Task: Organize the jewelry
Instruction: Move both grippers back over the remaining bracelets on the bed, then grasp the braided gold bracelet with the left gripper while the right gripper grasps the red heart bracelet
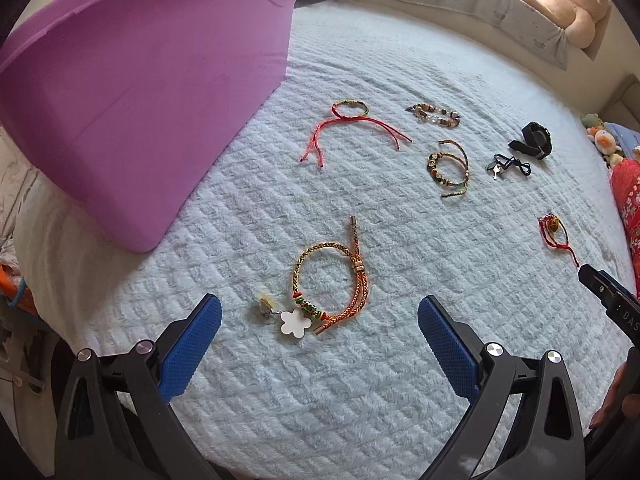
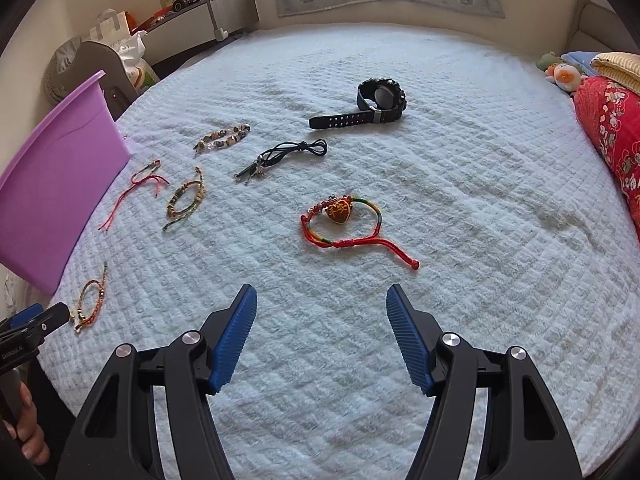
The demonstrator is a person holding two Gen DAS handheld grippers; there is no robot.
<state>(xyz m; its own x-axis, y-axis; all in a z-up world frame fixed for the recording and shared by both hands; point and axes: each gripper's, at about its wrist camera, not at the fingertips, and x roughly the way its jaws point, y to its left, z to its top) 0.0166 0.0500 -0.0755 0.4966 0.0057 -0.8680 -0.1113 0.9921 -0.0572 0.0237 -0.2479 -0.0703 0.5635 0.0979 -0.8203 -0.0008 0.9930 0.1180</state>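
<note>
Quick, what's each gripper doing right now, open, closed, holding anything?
Left gripper: open, empty, above the braided bracelet.
Right gripper: open, empty, near the red heart bracelet.

The purple bin [image 1: 140,92] is cut off by the upper left edge of the left wrist view, so its inside is hidden. In the right wrist view, the left gripper [image 2: 48,318] shows only one tip at the lower left edge. The plush bear [image 1: 572,4] at upper right is washed out by window light. The small charms on the black cord necklace [image 2: 280,156] are too small to identify.
</note>
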